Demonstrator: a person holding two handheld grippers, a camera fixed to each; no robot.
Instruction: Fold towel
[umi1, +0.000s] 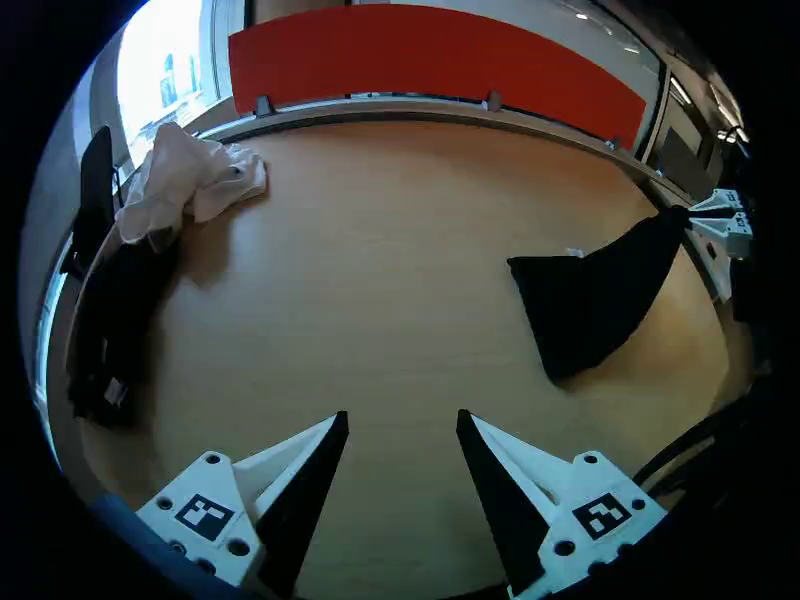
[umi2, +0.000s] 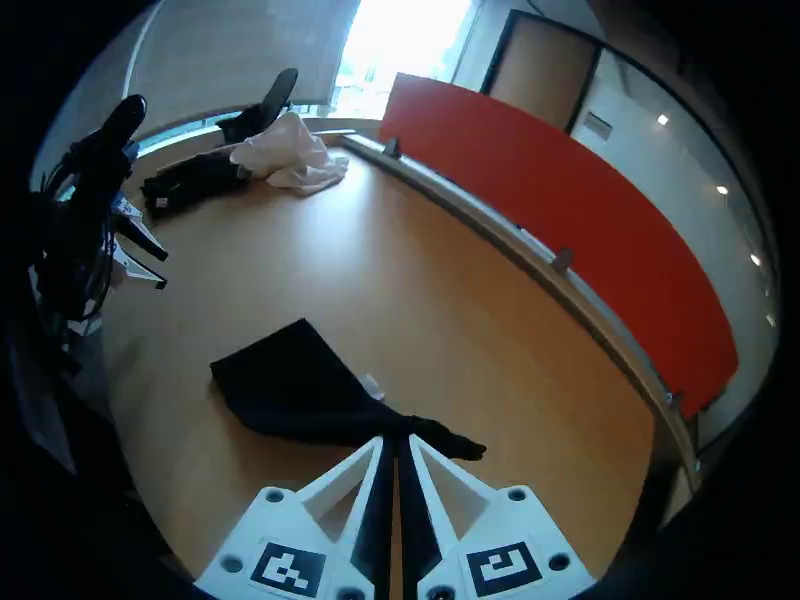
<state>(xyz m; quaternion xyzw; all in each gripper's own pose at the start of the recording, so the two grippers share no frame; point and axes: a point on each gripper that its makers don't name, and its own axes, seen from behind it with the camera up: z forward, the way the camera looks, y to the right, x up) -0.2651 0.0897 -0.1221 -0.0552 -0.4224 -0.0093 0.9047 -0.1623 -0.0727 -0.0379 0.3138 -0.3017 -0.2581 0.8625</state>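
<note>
- Left gripper view: above the surface (umi1: 400, 250), facing the red screen (umi1: 430, 55) squarely.
- Right gripper view: close over the black towel (umi2: 290, 390), looking along that screen.
- Shared: surface, screen, towel.

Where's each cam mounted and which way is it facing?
Left gripper view: rides the left gripper, facing across the table to the red divider; own fingers open.
Right gripper view: rides the right gripper, facing along the table; own fingers shut on the black towel.
Shared: black towel, white cloth, red divider, table.
</note>
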